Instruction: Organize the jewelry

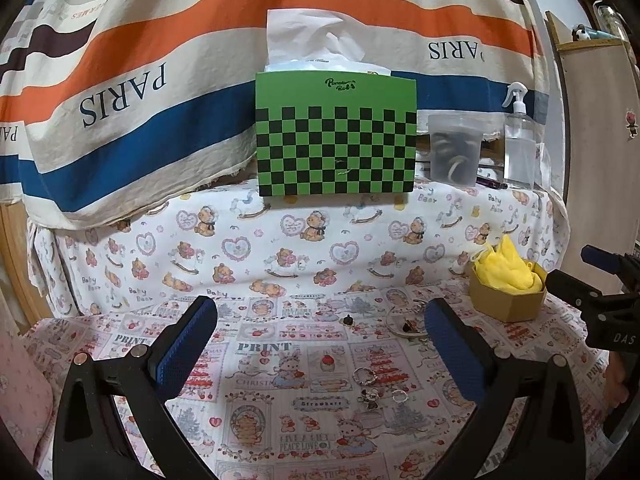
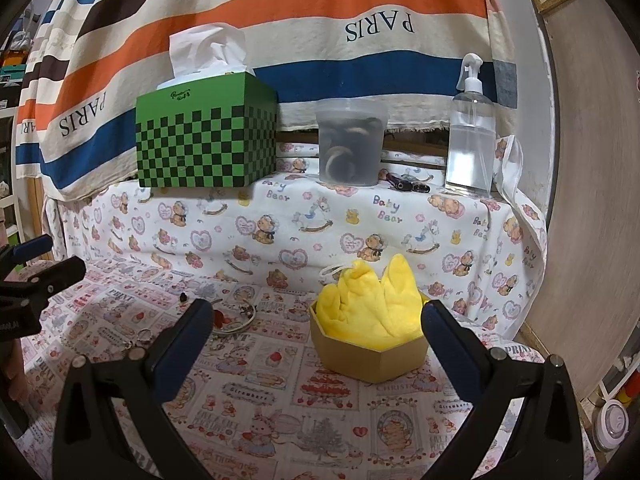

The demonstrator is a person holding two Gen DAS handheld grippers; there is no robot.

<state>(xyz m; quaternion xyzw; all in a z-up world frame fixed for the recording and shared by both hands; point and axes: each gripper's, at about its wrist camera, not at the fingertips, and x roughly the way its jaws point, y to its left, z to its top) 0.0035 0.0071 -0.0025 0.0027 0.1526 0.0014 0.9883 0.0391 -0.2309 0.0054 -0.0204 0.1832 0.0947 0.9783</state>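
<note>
Small rings (image 1: 365,376), bangle (image 1: 404,322) loose on cloth.

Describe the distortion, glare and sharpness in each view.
Left wrist view: strong fisheye bending, dark corners; tissue box sharp, small jewelry tiny but legible. Right wrist view: same curvature; yellow cloth bright, slightly washed out; spray bottle shows no harsh glare.

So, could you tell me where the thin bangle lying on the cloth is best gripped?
Probably from above, pinching the bangle's thin rim on its near arc. It lies flat on the printed cloth, with small charms inside its loop and the gold box beside it, so the near side looks clearest. The open left gripper is closest.
</note>
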